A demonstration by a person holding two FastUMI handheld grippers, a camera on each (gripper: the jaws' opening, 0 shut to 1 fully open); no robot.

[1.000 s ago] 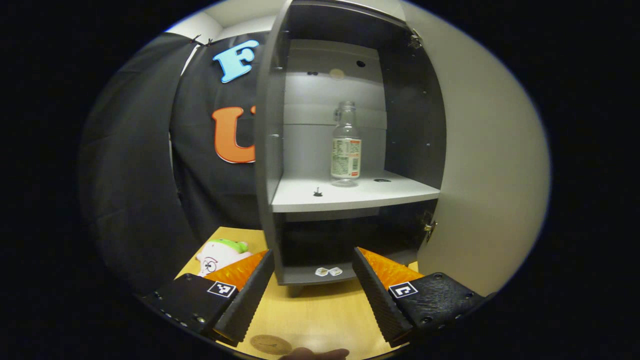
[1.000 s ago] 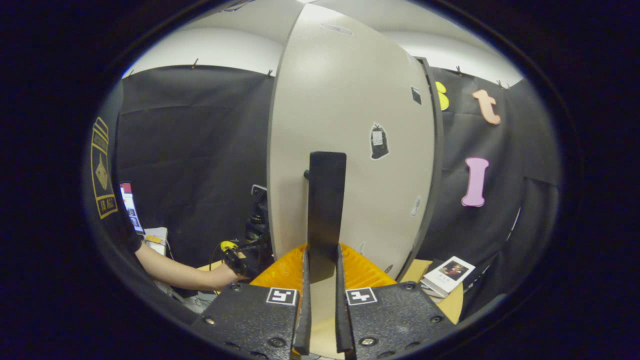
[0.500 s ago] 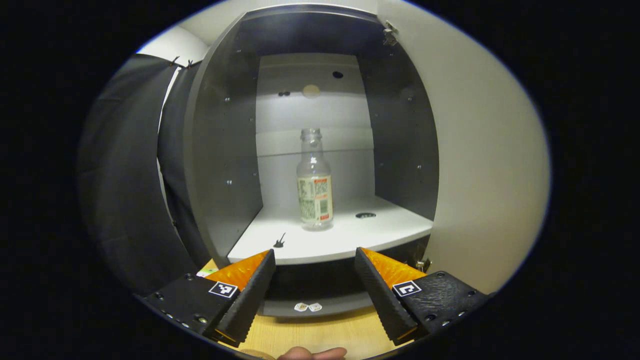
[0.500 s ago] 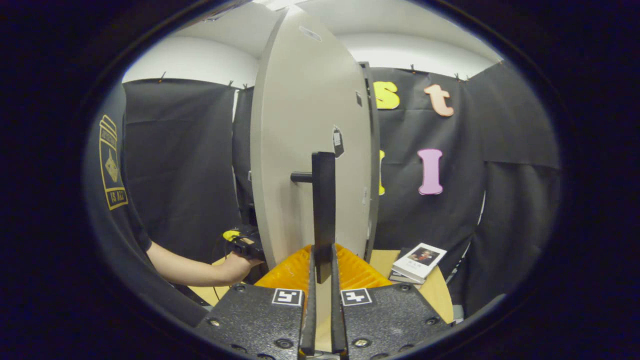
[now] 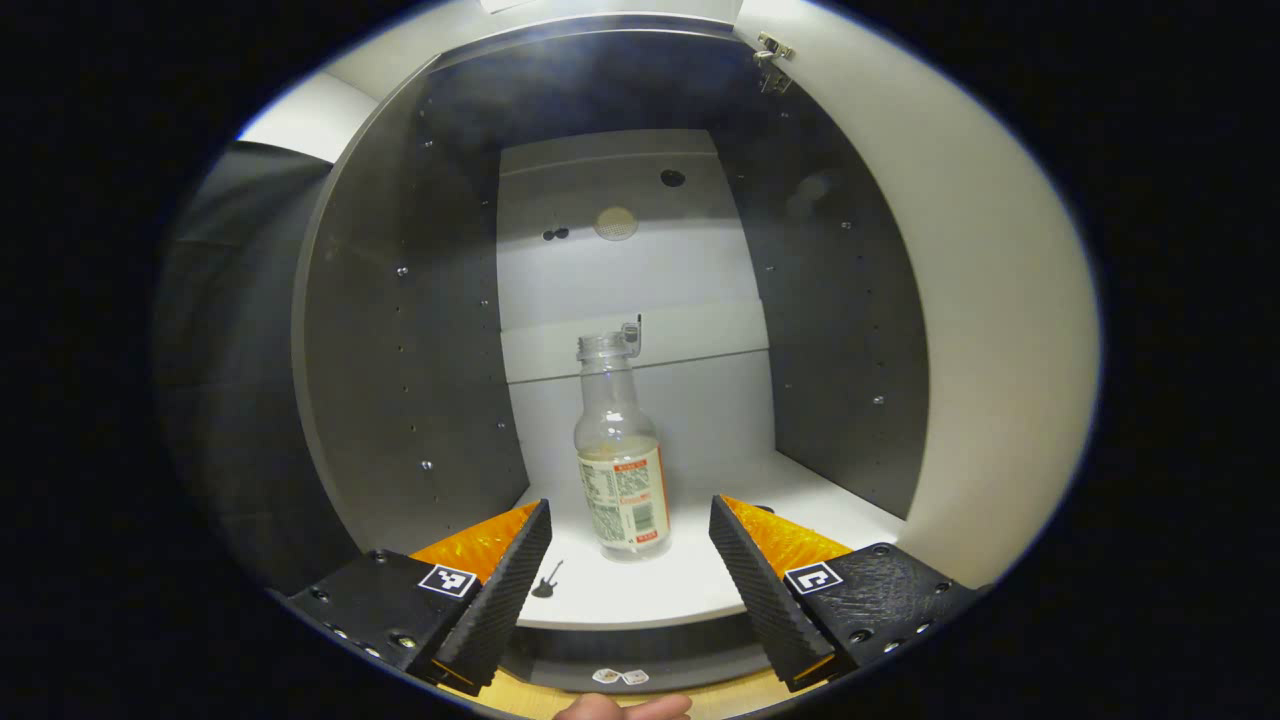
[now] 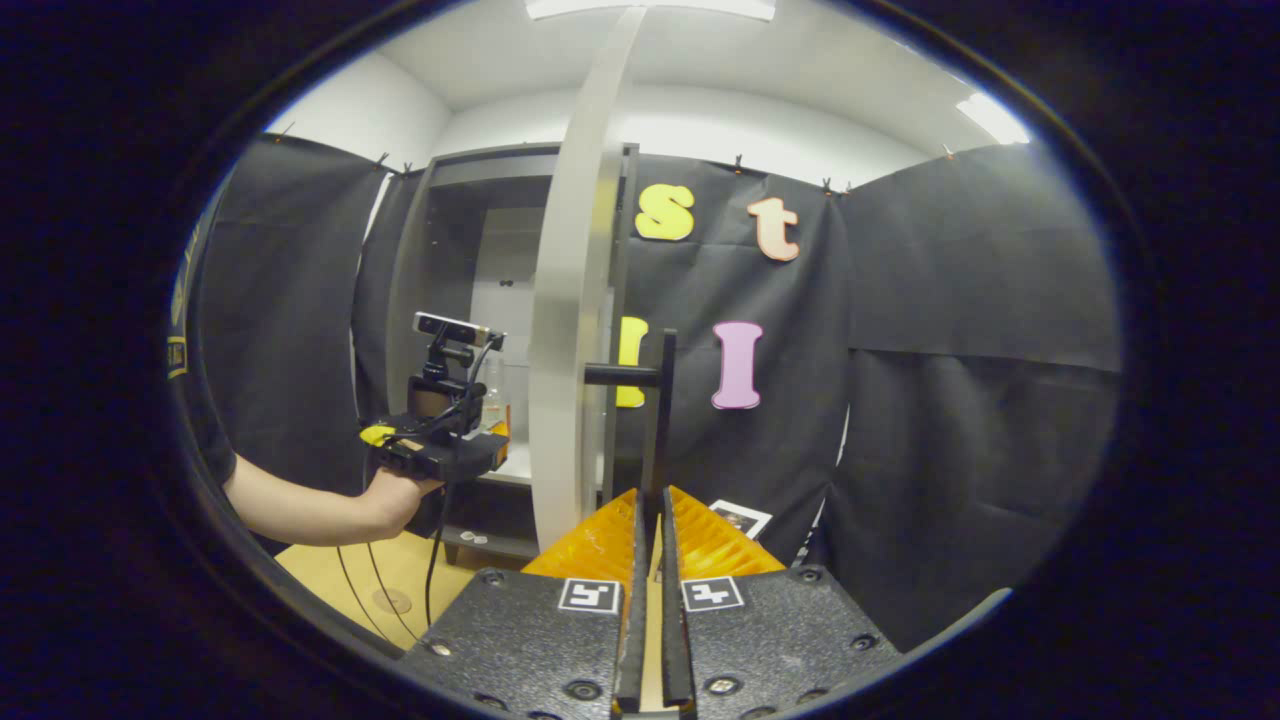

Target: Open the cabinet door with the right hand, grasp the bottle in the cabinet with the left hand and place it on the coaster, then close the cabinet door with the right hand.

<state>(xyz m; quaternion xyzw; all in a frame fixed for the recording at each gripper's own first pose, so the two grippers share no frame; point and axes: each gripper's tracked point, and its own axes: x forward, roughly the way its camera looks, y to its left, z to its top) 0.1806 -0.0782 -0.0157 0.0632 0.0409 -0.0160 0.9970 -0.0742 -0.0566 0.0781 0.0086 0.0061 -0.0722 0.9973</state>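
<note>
The left gripper (image 5: 630, 545), fingers wide apart and empty, has moved closer to the bottle (image 5: 620, 470); the right gripper (image 6: 650, 520) stays clamped on the handle (image 6: 660, 420) of the wider-swung door (image 6: 565, 300).

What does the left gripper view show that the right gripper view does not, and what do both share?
Left gripper view: the bottle upright on the shelf, ahead of the open left gripper.
Right gripper view: the right gripper shut on the door handle, and the coaster on the table.
Both: the open cabinet and its door.
</note>
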